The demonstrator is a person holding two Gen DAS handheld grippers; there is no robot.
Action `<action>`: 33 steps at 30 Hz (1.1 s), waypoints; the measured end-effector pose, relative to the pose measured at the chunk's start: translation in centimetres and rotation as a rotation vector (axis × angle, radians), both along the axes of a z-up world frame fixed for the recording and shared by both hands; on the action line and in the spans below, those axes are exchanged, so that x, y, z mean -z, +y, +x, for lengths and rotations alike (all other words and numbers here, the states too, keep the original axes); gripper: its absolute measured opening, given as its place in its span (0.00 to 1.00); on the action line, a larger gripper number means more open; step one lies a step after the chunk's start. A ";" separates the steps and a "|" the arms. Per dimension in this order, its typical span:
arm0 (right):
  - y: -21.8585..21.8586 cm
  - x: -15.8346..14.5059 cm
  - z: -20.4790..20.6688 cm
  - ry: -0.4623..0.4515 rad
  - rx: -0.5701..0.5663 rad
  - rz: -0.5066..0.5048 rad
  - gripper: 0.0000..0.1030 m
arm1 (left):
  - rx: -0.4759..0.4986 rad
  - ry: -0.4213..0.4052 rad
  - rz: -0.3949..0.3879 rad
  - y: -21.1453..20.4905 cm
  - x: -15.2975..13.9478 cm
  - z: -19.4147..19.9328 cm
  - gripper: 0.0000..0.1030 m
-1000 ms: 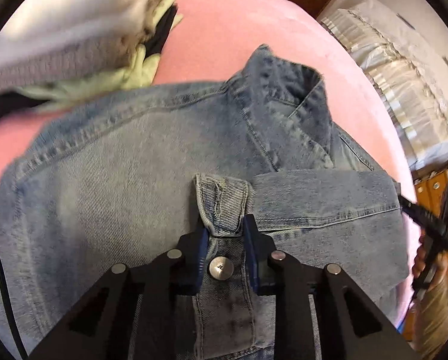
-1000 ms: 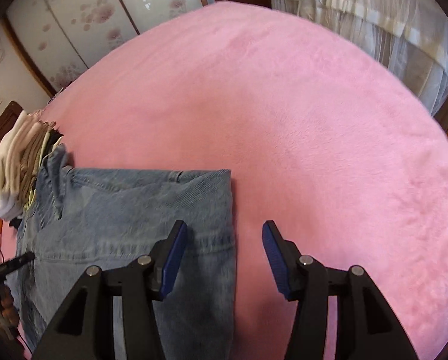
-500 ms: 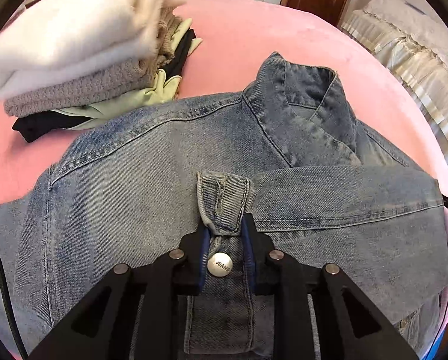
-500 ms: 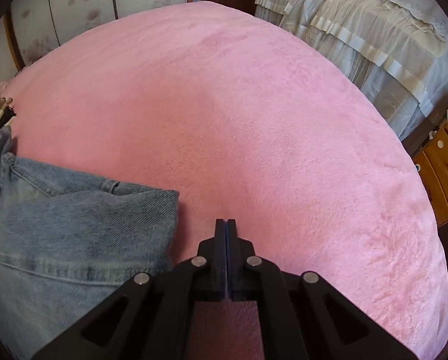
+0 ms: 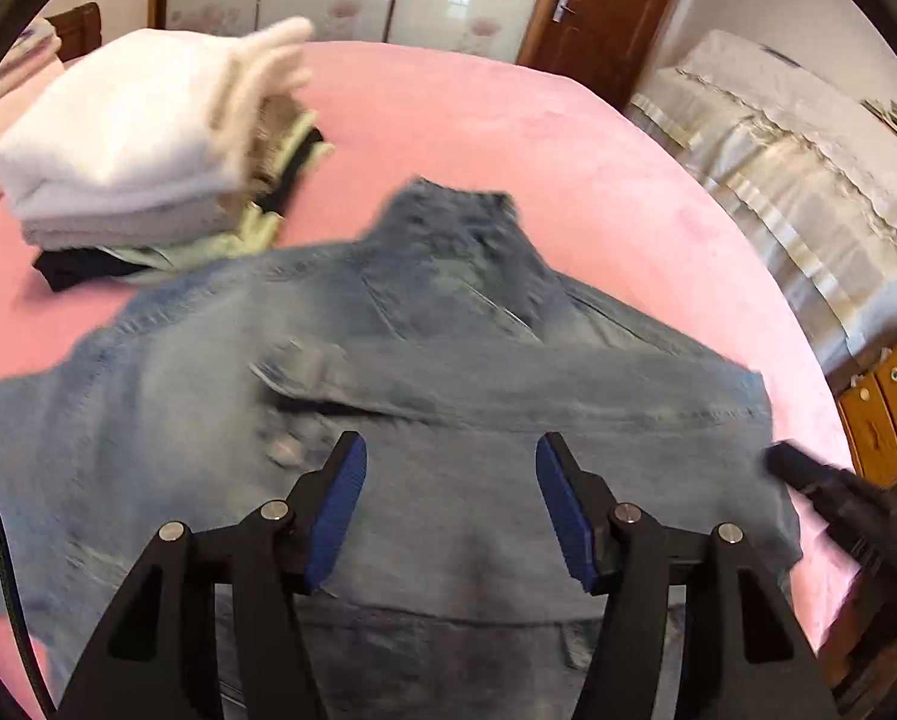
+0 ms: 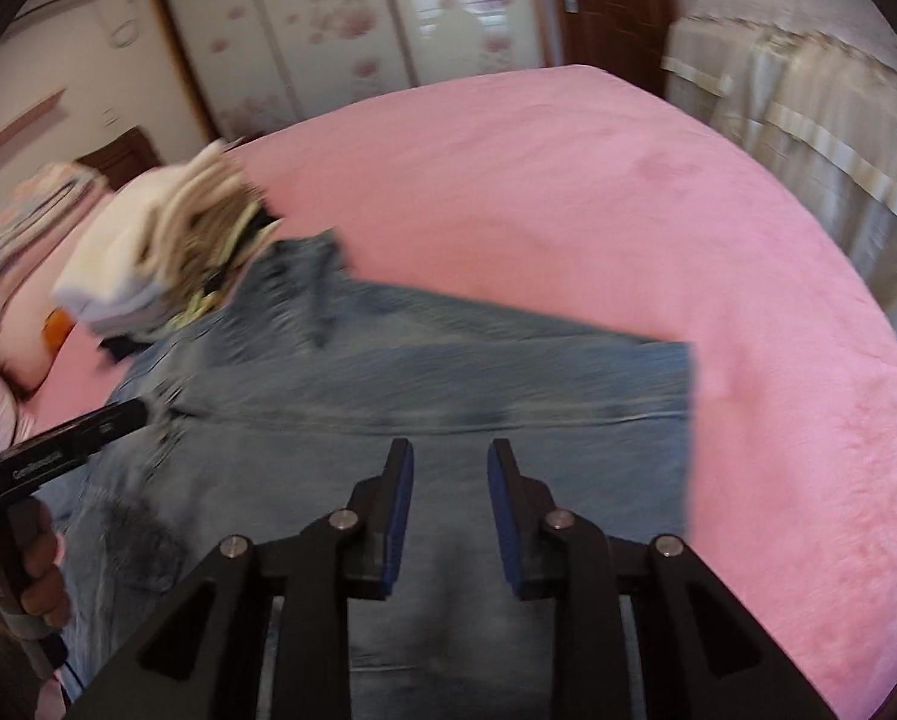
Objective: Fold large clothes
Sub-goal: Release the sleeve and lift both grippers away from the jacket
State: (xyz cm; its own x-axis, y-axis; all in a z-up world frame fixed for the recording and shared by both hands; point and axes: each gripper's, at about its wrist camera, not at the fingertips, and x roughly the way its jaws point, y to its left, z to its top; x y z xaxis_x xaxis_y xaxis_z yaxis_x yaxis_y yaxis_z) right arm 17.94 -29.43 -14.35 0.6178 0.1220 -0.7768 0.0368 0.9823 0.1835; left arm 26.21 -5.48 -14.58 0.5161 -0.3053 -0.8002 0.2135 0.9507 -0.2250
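A blue denim jacket lies on the pink bed cover, collar away from me, with one sleeve folded across its body. It also shows in the right wrist view. My left gripper is open and empty, above the jacket's middle; the sleeve cuff lies just ahead and to the left. My right gripper is open and empty above the folded sleeve. The left gripper's body shows at the left of the right wrist view, and the right gripper's tip at the jacket's right edge.
A stack of folded clothes, white on top, sits on the bed left of the collar; it also shows in the right wrist view. A second bed with cream covers is at the right. A wooden drawer unit stands beside the bed.
My left gripper let go of the sleeve cuff, opened and pulled back and up. My right gripper went from shut to open and moved left from the bare cover to over the jacket.
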 end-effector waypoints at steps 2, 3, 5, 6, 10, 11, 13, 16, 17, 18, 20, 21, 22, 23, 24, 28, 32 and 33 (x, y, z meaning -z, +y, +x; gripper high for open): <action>2.1 1.8 0.1 0.024 -0.050 -0.035 0.25 | 0.001 0.032 0.012 -1.2 1.6 -0.7 0.56; 3.1 3.2 0.3 0.050 -0.061 -0.058 0.25 | -0.003 0.055 0.020 -1.5 2.4 -0.8 0.56; 2.8 5.4 0.4 0.106 -0.056 -0.091 0.25 | -0.018 0.108 0.033 -2.0 4.4 -0.8 0.56; 2.1 6.4 0.2 0.125 -0.033 -0.117 0.22 | -0.024 0.129 0.045 -2.1 5.5 -1.0 0.56; -3.2 6.5 -1.5 0.102 0.115 -0.231 0.18 | -0.005 0.077 0.090 -2.6 6.3 -2.0 0.56; -4.7 6.4 -2.2 0.102 0.152 -0.233 0.15 | -0.002 0.076 0.094 -2.7 6.3 -2.1 0.57; -7.9 6.9 -3.4 0.129 0.206 -0.178 0.02 | -0.003 0.078 0.091 -3.0 6.3 -2.2 0.59; -10.7 6.8 -5.0 0.129 0.249 -0.154 0.00 | 0.002 0.072 0.101 -3.2 6.2 -2.3 0.63; -10.7 6.6 -5.2 0.125 0.254 -0.154 0.00 | 0.006 0.069 0.110 -3.4 6.2 -2.4 0.64; -10.6 6.4 -5.4 0.126 0.259 -0.174 0.00 | 0.008 0.070 0.117 -3.6 6.6 -1.9 0.64; -10.4 5.9 -5.5 0.129 0.275 -0.185 0.01 | 0.008 0.080 0.121 -3.7 6.4 -1.9 0.64; -10.3 5.4 -5.7 0.126 0.286 -0.166 0.04 | 0.009 0.089 0.119 -3.6 6.2 -2.1 0.64; -9.9 5.0 -5.8 0.120 0.292 -0.152 0.04 | 0.011 0.099 0.113 -3.5 5.8 -2.4 0.64; -9.6 4.4 -6.3 0.112 0.295 -0.136 0.04 | 0.017 0.104 0.104 -3.5 5.4 -2.8 0.64; -9.4 3.7 -6.6 0.101 0.296 -0.115 0.04 | 0.020 0.103 0.099 -3.4 4.9 -3.1 0.64; -8.5 1.8 -8.5 0.060 0.297 -0.066 0.04 | 0.025 0.058 0.110 -3.4 1.9 -4.9 0.67; -6.7 -0.2 -9.9 0.035 0.267 -0.029 0.04 | 0.024 0.024 0.089 -3.1 -1.3 -6.9 0.69; -6.0 -0.7 -10.3 0.033 0.247 -0.017 0.04 | 0.022 0.008 0.088 -2.9 -2.2 -7.5 0.69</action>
State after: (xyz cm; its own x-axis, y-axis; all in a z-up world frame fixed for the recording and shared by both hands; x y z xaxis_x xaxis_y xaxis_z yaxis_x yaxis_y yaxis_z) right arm 7.66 -35.45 -13.69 0.6014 -0.0426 -0.7978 0.2819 0.9457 0.1620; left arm 18.68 -8.39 -12.35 0.5038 -0.2447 -0.8285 0.2326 0.9620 -0.1427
